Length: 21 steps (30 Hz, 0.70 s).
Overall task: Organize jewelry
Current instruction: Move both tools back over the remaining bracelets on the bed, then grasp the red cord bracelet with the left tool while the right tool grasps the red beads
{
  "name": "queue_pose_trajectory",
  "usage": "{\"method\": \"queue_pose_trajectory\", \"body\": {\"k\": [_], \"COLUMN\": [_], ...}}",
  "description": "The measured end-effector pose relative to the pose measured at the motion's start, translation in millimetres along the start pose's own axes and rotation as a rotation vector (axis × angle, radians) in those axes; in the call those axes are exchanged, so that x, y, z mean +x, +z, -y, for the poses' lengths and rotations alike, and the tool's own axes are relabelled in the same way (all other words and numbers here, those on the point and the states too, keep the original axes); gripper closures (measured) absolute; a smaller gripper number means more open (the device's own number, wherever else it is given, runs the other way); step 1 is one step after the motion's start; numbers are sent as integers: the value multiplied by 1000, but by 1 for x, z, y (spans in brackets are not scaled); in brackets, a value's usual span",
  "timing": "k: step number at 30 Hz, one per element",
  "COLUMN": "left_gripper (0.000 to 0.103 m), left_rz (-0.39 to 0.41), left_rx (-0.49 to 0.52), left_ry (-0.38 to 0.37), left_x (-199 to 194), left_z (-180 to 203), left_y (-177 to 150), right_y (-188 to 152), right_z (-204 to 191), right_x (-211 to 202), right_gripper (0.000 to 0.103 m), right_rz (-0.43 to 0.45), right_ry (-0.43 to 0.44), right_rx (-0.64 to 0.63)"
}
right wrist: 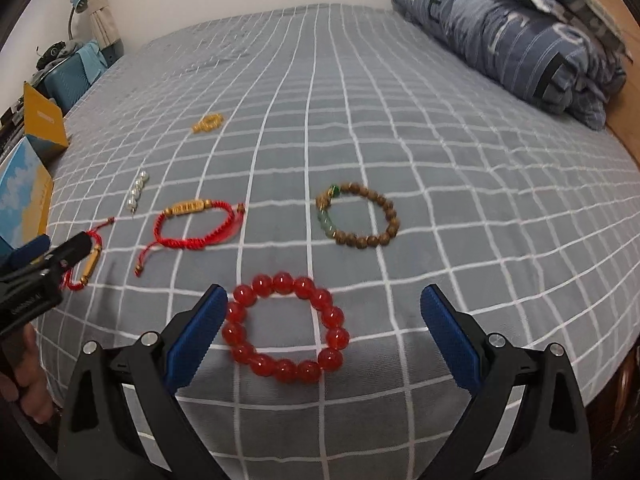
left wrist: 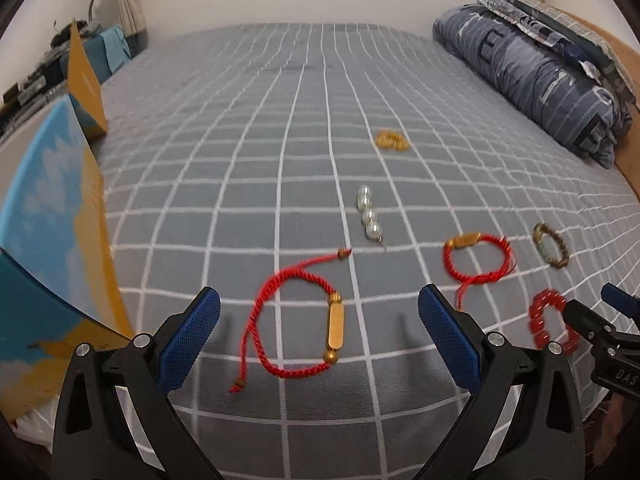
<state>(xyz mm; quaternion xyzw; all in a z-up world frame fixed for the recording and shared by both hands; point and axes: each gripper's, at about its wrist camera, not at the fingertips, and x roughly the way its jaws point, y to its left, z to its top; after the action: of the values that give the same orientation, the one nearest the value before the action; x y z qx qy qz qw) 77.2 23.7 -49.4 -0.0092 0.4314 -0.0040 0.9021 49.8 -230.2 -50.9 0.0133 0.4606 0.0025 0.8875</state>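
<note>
Bracelets lie spread beside the box [left wrist: 52, 208] for sorting: wide-open left gripper [left wrist: 320, 332] frames the cord bracelet [left wrist: 298, 332], wide-open right gripper [right wrist: 324, 332] the red beads [right wrist: 284, 326].

My bed [right wrist: 400, 128], in a grey grid sheet, carries a red bead bracelet [right wrist: 284, 326], a wooden bead bracelet [right wrist: 358, 216], two red cord bracelets [left wrist: 298, 324] [right wrist: 196, 222], pearls [left wrist: 370, 216], a gold piece [left wrist: 392, 140] (too blurred to identify) and a folded quilt [right wrist: 516, 40].
</note>
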Motion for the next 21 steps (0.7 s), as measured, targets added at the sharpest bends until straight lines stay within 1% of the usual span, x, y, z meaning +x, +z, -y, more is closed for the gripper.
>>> {"method": "queue_pose_trajectory", "body": {"k": [2,4,6,10,16,18,21], "left_gripper": [6,6,6,6,6,7,11], "left_rz": [-13,-45,-46,-49,-54,-57,-66], "left_rx": [35,63,67,30,17,18,18], "left_ry": [2,0,0,-30,-38,-40,-34], "left_x": [8,18,22,24,24,23,22], "left_z": [5,9,9,2,1,1,1], "left_y": [-9,-17,-19,-20,-21,-21,-22], "right_y": [-6,-11,-12,-14,-15,-12,-11], "right_z": [2,3,4,9,7,8,9], "right_x": [10,18,19,24,28,29,29], "right_gripper": [10,10,10,10,10,10,11], "right_rz": [-23,-48,-43,-54,-69,-78,-89], "right_ry": [0,-2,5,-9,-21,-23,-18], "right_rx": [1,0,-3,9,0,-7,-2]}}
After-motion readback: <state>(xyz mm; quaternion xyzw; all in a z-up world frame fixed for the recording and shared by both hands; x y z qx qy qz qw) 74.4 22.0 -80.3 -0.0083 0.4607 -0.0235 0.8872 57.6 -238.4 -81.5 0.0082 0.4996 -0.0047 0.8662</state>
